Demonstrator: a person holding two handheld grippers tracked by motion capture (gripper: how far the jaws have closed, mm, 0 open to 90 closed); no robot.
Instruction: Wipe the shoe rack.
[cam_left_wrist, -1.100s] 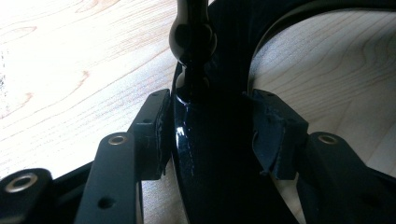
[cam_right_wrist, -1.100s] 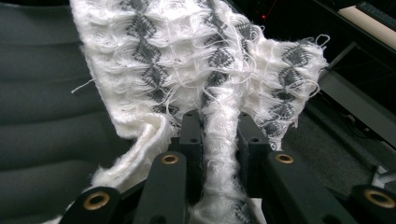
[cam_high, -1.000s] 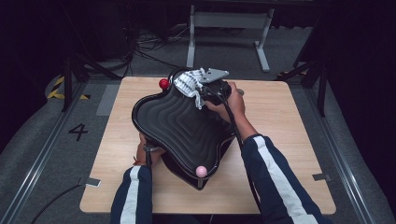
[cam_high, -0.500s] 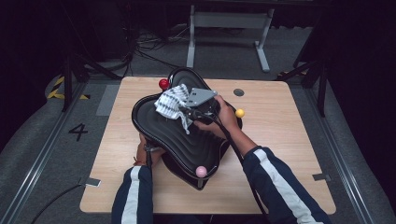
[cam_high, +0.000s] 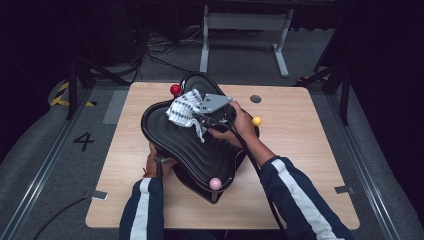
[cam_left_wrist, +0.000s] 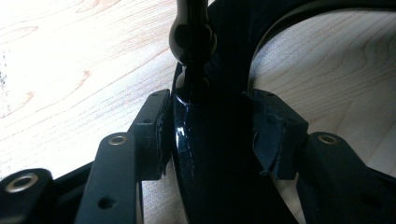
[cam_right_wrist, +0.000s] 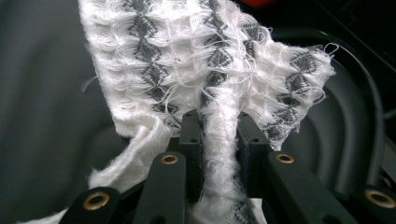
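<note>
Right gripper (cam_high: 197, 117) jaws pinch the cloth (cam_high: 184, 109); left gripper (cam_left_wrist: 210, 135) jaws clamp the tray (cam_high: 170, 131) rim.

Light wooden table (cam_high: 310, 165), black wavy tray (cam_high: 200, 150), yellow ball (cam_high: 256, 121)

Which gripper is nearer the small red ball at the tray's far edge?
Right. The right gripper holds the white-and-grey woven cloth just beside the red ball; the left gripper clamps the black ridged tray's near-left rim, farther off.
</note>
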